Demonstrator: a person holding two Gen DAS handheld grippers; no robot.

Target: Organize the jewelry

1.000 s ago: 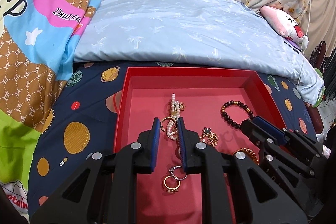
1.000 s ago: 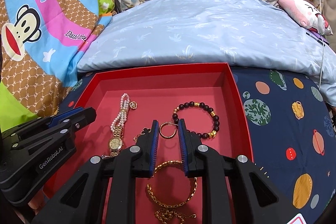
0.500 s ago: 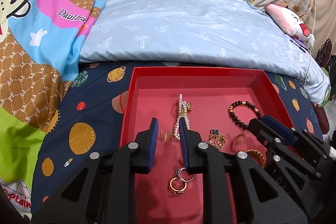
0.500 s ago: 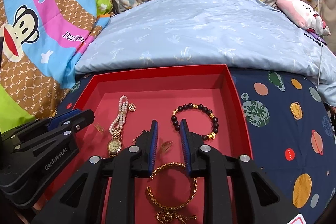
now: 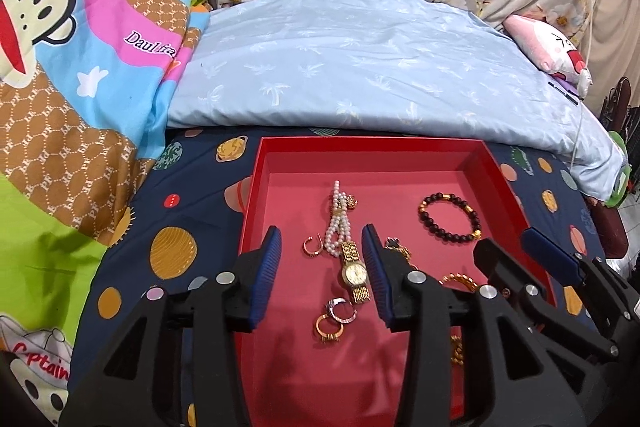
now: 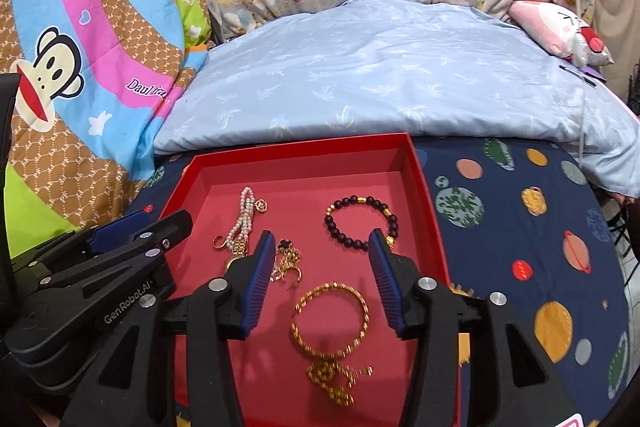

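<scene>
- Lying on the floor of the red tray [image 5: 256, 183], the jewelry is spread in loose groups: a pearl-strap gold watch [image 5: 347, 255], a small gold hoop earring [image 5: 313, 246] just left of the pearls, and a dark bead bracelet [image 5: 450, 217] toward the tray's right side.
- Two rings [image 5: 334, 317], one silver and one gold, are shown touching each other in the left wrist view only; they are located nearer the camera than the watch.
- A gold chain bangle [image 6: 331, 323] and a tangled gold chain [image 6: 334, 379] below it are shown in full in the right wrist view only; in the left wrist view they are largely hidden behind the gripper body.
- A dark flower pendant on a chain [image 6: 286, 257] is located between the watch and the bead bracelet.
- The left gripper [image 5: 322, 273] is held above the tray with jaws spread wide, empty, framing the watch.
- The right gripper [image 6: 320, 279] is likewise spread wide and empty, above the bangle.
- The tray is set on a navy planet-print sheet [image 6: 520, 227], with a pale blue pillow [image 5: 360, 67] behind it.
</scene>
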